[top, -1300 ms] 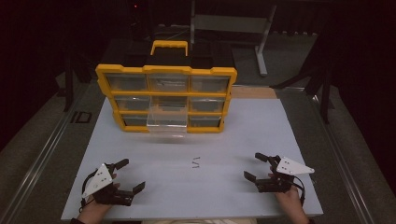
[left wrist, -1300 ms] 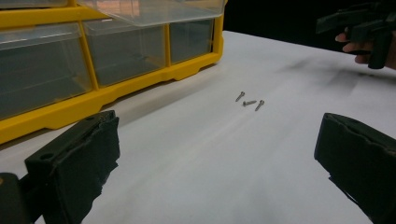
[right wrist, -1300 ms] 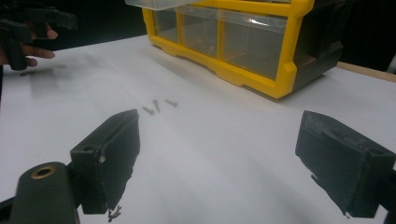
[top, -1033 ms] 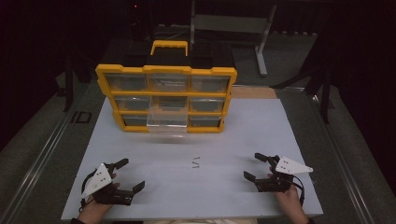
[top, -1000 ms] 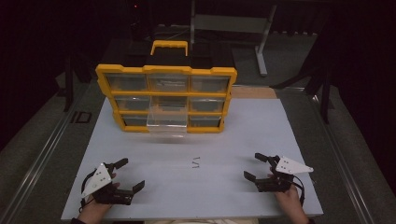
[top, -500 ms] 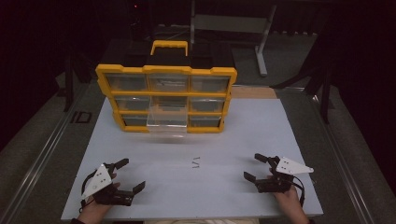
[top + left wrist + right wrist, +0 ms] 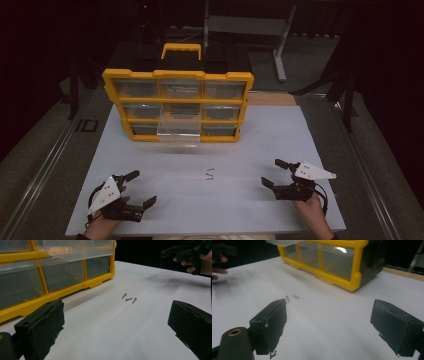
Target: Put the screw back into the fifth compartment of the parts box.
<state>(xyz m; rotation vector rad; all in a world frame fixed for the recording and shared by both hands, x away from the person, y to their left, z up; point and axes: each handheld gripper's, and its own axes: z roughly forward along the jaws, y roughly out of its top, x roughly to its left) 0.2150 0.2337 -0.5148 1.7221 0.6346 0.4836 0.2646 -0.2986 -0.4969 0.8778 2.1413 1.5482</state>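
A yellow drawer cabinet (image 7: 177, 104) stands at the far middle of the white table (image 7: 260, 140). Its bottom-middle clear drawer (image 7: 179, 131) is pulled out. Three small screws (image 7: 210, 174) lie on the table's middle, also visible as screws (image 7: 129, 298) ahead of the left jaws and screws (image 7: 291, 297) past the right jaws. My left gripper (image 7: 141, 189) rests open at the near left, empty. My right gripper (image 7: 274, 173) rests open at the near right, empty. Both point toward the screws from a distance.
The cabinet (image 7: 37, 277) sits close on the left of the left gripper view. Dark floor and a metal stand (image 7: 250, 25) lie beyond the table. The table's near edge runs just behind both hands.
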